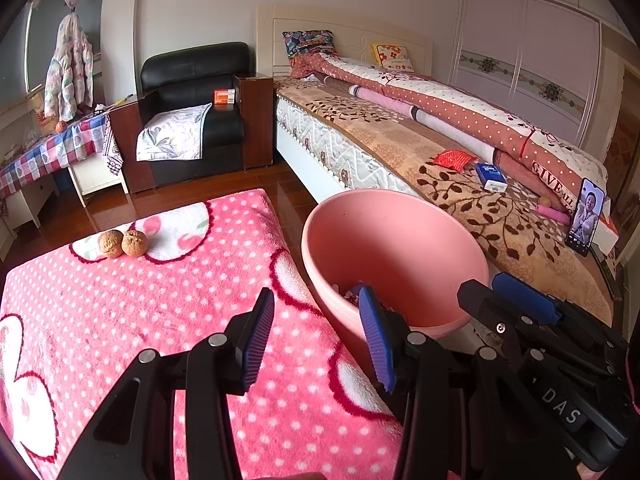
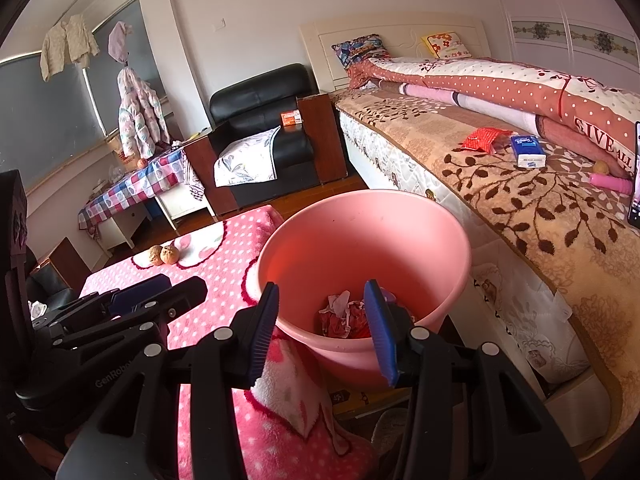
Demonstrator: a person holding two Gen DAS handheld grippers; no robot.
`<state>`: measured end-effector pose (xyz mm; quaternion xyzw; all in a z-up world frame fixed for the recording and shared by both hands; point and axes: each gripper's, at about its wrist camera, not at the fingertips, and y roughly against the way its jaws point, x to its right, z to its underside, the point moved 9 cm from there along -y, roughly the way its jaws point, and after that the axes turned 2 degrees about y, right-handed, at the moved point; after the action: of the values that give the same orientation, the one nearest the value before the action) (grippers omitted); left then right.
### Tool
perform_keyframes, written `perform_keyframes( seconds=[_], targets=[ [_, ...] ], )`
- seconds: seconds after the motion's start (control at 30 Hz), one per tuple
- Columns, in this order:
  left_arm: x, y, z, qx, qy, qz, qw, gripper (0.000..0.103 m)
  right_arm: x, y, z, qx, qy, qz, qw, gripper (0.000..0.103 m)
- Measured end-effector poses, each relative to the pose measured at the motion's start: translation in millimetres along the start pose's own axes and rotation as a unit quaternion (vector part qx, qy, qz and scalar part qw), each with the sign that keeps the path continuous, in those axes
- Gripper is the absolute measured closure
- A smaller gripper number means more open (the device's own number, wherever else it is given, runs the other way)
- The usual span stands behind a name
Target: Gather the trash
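A pink plastic bin (image 1: 400,240) (image 2: 360,232) stands on the floor between the pink dotted blanket (image 1: 140,320) (image 2: 224,248) and the bed. Crumpled red and white trash (image 2: 344,314) lies at its bottom. My left gripper (image 1: 318,336) is open and empty, above the blanket edge beside the bin. My right gripper (image 2: 324,328) is open and empty, over the bin's near rim; it also shows in the left wrist view (image 1: 500,292). Two walnuts (image 1: 122,243) (image 2: 164,255) lie on the far part of the blanket. A red wrapper (image 1: 454,159) (image 2: 484,139) lies on the bed.
On the bed lie a blue-white tissue pack (image 1: 491,176) (image 2: 527,151), a pink tube (image 2: 610,182), a propped phone (image 1: 586,216) and a rolled quilt (image 1: 460,108). A black armchair (image 1: 192,108) and a checked table (image 1: 52,152) stand behind.
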<state>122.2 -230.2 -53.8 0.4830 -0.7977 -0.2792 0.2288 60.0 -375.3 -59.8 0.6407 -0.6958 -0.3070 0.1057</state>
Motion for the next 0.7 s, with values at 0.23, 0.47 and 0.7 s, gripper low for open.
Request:
perform_keyframes(
  seconds=[0.23, 0.47, 0.7],
  targets=[
    [-5, -1, 0, -0.001, 0.004, -0.002, 1.0000, 0.059, -1, 3, 9, -0.004, 0.004, -0.002, 1.000, 0.058],
    [-18, -2, 1, -0.004, 0.014, -0.007, 0.9999, 0.059, -12, -1, 11, -0.012, 0.015, -0.009, 1.000, 0.058],
    [-54, 1, -1, -0.001, 0.035, -0.031, 0.9989, 0.059, -49, -11, 10, -0.031, 0.058, -0.045, 0.997, 0.058]
  ],
)
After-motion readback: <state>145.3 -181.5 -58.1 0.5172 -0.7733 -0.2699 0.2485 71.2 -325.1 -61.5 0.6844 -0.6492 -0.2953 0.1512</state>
